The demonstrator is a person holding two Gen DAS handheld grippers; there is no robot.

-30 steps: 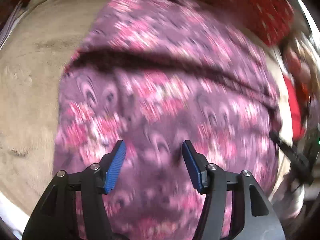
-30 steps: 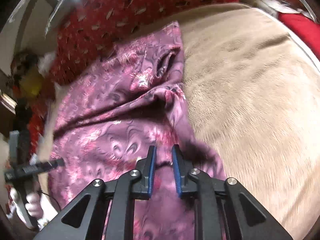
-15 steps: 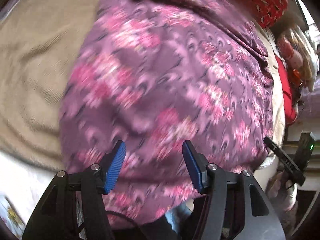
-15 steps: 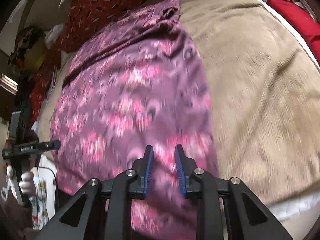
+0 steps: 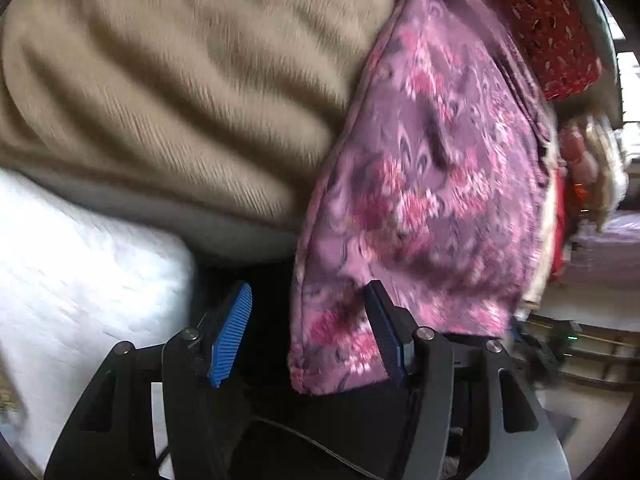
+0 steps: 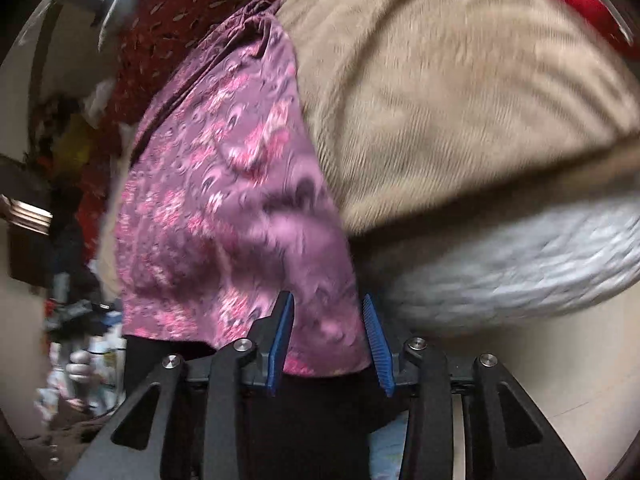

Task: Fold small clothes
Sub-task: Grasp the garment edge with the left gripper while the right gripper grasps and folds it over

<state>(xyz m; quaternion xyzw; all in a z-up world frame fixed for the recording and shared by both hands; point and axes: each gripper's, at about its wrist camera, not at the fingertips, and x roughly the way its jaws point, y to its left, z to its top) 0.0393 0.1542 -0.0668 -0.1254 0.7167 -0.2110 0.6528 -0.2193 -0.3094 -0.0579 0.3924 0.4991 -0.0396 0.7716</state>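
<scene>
A purple garment with pink floral print (image 5: 432,184) lies on a tan blanket and hangs over the bed's near edge; it also shows in the right wrist view (image 6: 224,208). My left gripper (image 5: 308,336) is open, with the garment's lower left corner hanging between its blue pads. My right gripper (image 6: 328,340) is open, with the garment's lower right corner between its pads. Neither pair of pads presses the cloth.
The tan blanket (image 5: 180,92) covers the bed, over a white quilted mattress side (image 5: 76,280). A red patterned cushion (image 5: 548,24) lies at the far end. A cluttered room lies beyond the bed (image 6: 68,280).
Both grippers have pulled back and down past the bed's near edge. The right gripper, shut on the garment before, has opened. The garment now hangs over the edge.
</scene>
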